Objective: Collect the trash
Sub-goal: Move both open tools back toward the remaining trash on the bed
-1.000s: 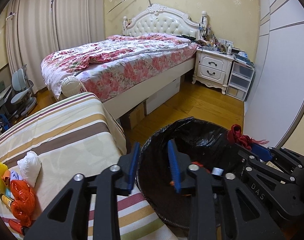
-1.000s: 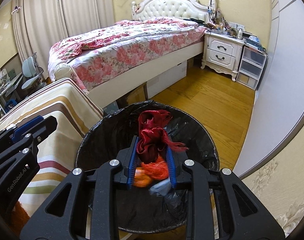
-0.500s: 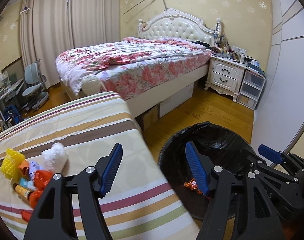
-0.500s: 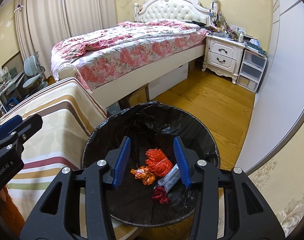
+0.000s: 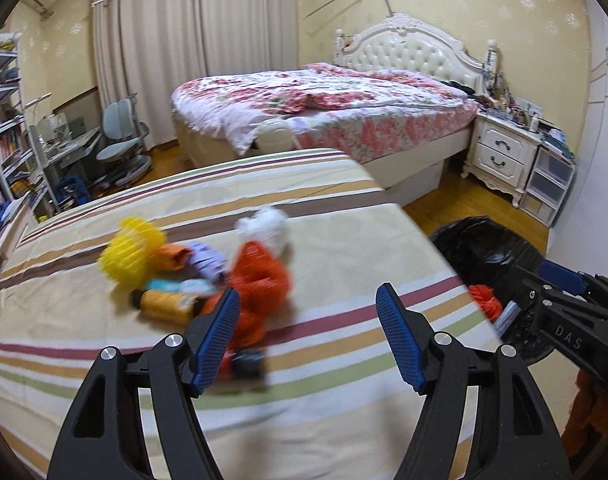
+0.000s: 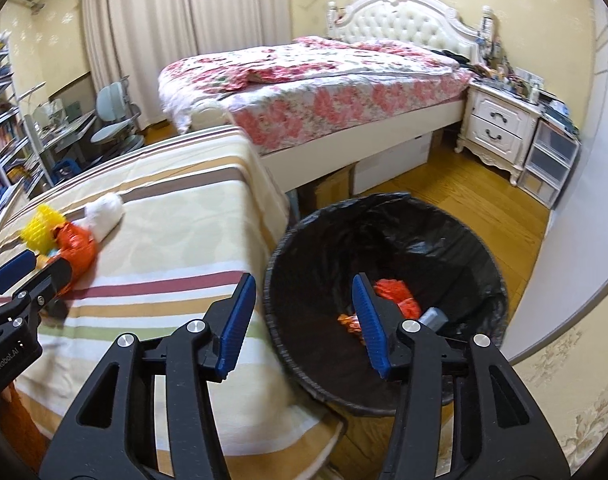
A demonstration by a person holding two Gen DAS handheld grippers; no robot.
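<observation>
Left wrist view: the left gripper [image 5: 308, 332] was opening, nothing between its jaws, above the striped cloth [image 5: 344, 240]; the trash pile [image 5: 208, 272] lay just beyond.

Right wrist view: the right gripper [image 6: 302, 320] was opening, empty, over the near rim of the black-lined bin [image 6: 384, 248], right of the cloth, holding dropped trash [image 6: 392, 300]

Warm, even indoor light fills both views; no lamp or window shows, and the curtains [image 5: 152, 52] are drawn. Shadows are soft and faint. Fisheye bending curves the walls and blackens the corners. In the left view the trash pile [image 5: 208, 276] at 9 o'clock and the striped surface [image 5: 344, 248] are smeared by motion blur, while the fingers [image 5: 400, 336] stay sharp. The right view is crisper; the bin [image 6: 384, 240] liner at 4 o'clock glints faintly.
</observation>
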